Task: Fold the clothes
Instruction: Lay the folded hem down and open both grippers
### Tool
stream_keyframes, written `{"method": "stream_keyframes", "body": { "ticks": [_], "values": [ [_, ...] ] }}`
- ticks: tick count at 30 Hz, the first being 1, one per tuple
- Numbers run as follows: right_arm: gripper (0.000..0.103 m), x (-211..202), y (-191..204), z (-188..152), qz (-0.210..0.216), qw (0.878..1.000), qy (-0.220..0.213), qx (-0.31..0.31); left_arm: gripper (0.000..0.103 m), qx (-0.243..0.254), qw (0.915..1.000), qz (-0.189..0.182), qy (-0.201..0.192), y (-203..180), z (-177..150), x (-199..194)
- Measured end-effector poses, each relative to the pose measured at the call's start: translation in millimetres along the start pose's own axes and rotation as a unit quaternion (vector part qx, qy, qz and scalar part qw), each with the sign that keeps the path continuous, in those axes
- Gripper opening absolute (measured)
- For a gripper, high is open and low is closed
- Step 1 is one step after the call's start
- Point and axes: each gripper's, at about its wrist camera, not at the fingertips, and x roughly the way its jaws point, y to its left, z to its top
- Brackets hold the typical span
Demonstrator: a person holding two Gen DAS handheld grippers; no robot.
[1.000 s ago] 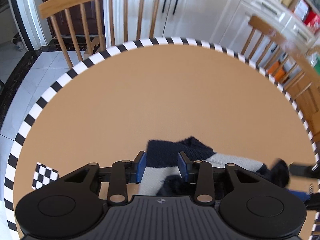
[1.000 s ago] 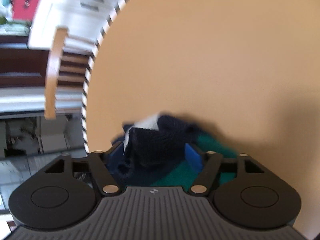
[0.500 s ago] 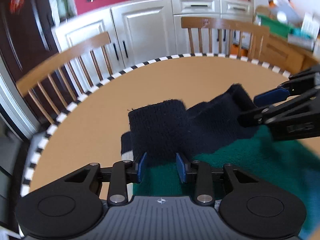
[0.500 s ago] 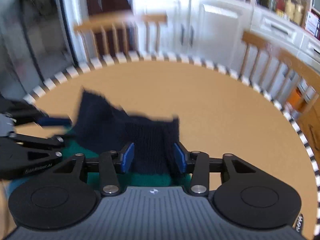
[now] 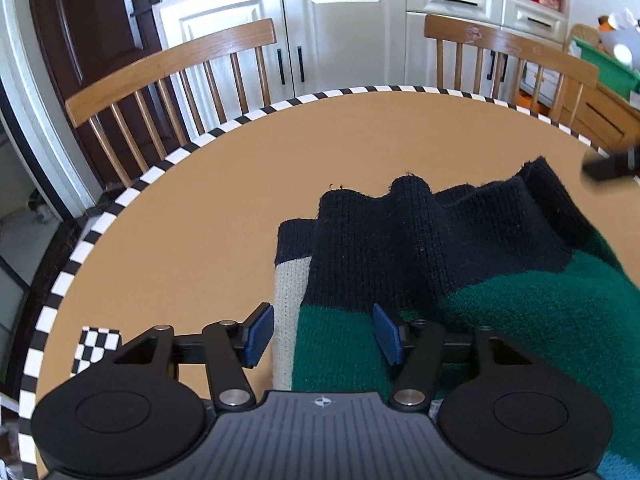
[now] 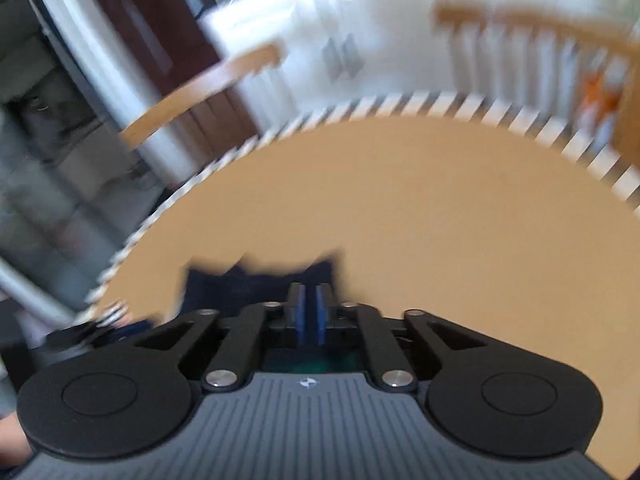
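Observation:
A knitted sweater in navy, green and white lies folded on the round tan table. Its navy part is laid over the green. My left gripper hangs over the sweater's near left edge. Its jaws are opening, and the fabric lies between the blue pads without touching them. In the left wrist view the tip of my right gripper shows at the far right, apart from the navy hem. The right wrist view is blurred. There my right gripper is closing, pads almost together with nothing seen between them, above the sweater.
The table has a black-and-white checked rim and a checkered marker near its left edge. Two wooden chairs stand behind it, in front of white cabinets. Bare tabletop stretches beyond the sweater.
The left jaws have spread wider off the sweater, which has settled lower. The right pads have closed from around the navy fabric, and that gripper has drawn off to the right.

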Motion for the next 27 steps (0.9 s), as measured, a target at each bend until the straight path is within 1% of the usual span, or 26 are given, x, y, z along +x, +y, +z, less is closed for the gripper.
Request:
{"method": "stream_keyframes", "body": {
  "ticks": [1, 3, 4, 5, 7, 8, 9, 10, 11, 13, 16, 17, 19, 21, 23, 24, 25, 26, 27],
  "values": [
    [0.012, 6.9, 3.1, -2.4, 0.000, 1.000, 0.017, -0.009, 0.047, -0.010, 0.9999, -0.011, 0.001, 2.1, 2.7, -2.2],
    [0.014, 20.8, 9.0, -5.8, -0.022, 0.999, 0.031, -0.036, 0.046, -0.023, 0.9993, -0.031, -0.001, 5.4, 7.5, -4.1],
    [0.018, 29.9, 10.3, -6.4, -0.031, 0.998, 0.036, -0.043, 0.046, -0.019, 0.9993, -0.033, -0.003, 4.9, 8.7, -2.9],
    [0.026, 37.9, 10.6, -7.6, -0.039, 0.997, 0.039, -0.045, 0.046, -0.015, 0.9993, -0.035, -0.003, 4.4, 9.4, -1.0],
    [0.035, 50.0, 9.4, -10.4, -0.044, 0.997, 0.042, -0.040, 0.047, -0.010, 0.9993, -0.035, 0.000, 4.0, 7.5, 4.0],
    [0.034, 53.2, 9.4, -11.0, -0.041, 0.998, 0.041, -0.031, 0.048, -0.009, 0.9993, -0.036, 0.001, 4.2, 6.4, 5.5],
    [0.027, 55.0, 9.6, -10.6, -0.034, 0.999, 0.037, -0.021, 0.050, -0.012, 0.9993, -0.036, 0.003, 4.9, 5.8, 5.9],
    [0.010, 53.3, 10.5, -8.7, -0.025, 0.999, 0.032, -0.011, 0.052, -0.017, 0.9992, -0.036, 0.006, 6.1, 5.8, 6.8],
    [0.010, 49.1, 12.4, -6.4, -0.024, 0.999, 0.027, -0.005, 0.053, -0.025, 0.9989, -0.037, 0.011, 8.4, 7.0, 8.6],
    [0.009, 31.9, 5.0, -3.3, -0.034, 0.999, 0.011, -0.004, 0.059, -0.043, 0.9980, -0.040, 0.021, 14.0, 7.8, 11.2],
    [0.009, 10.7, -15.6, 4.0, -0.056, 0.998, -0.005, 0.002, 0.064, -0.060, 0.9968, -0.042, 0.031, 18.9, 8.4, 14.5],
    [0.009, 10.8, -22.8, 6.4, -0.060, 0.998, -0.003, 0.012, 0.064, -0.062, 0.9967, -0.042, 0.032, 18.8, 8.2, 15.3],
    [0.009, 30.5, -28.8, 3.4, -0.069, 0.997, 0.015, 0.023, 0.065, -0.059, 0.9971, -0.036, 0.031, 15.5, 8.1, 15.7],
    [0.009, 49.7, -24.4, -3.6, -0.083, 0.996, 0.027, 0.014, 0.066, -0.048, 0.9980, -0.027, 0.029, 12.1, 8.4, 15.3],
    [0.015, 52.3, -15.4, -6.6, -0.099, 0.995, 0.021, 0.007, 0.068, -0.035, 0.9988, -0.019, 0.029, 9.4, 9.4, 14.3],
    [0.018, 47.4, -10.6, -6.8, -0.103, 0.995, 0.017, 0.002, 0.069, -0.029, 0.9989, -0.014, 0.033, 8.6, 11.5, 12.4],
    [0.027, 36.5, -5.2, -6.4, -0.103, 0.995, 0.012, -0.008, 0.066, -0.023, 0.9990, -0.007, 0.037, 7.4, 13.2, 8.6],
    [0.026, 25.6, 0.2, -6.1, -0.103, 0.994, 0.008, -0.018, 0.063, -0.014, 0.9989, 0.001, 0.044, 5.2, 14.0, 1.5],
    [0.027, 12.3, 7.4, -8.0, -0.102, 0.994, 0.001, -0.036, 0.056, -0.006, 0.9986, 0.009, 0.051, 3.0, 14.7, -5.6]
  ]
}}
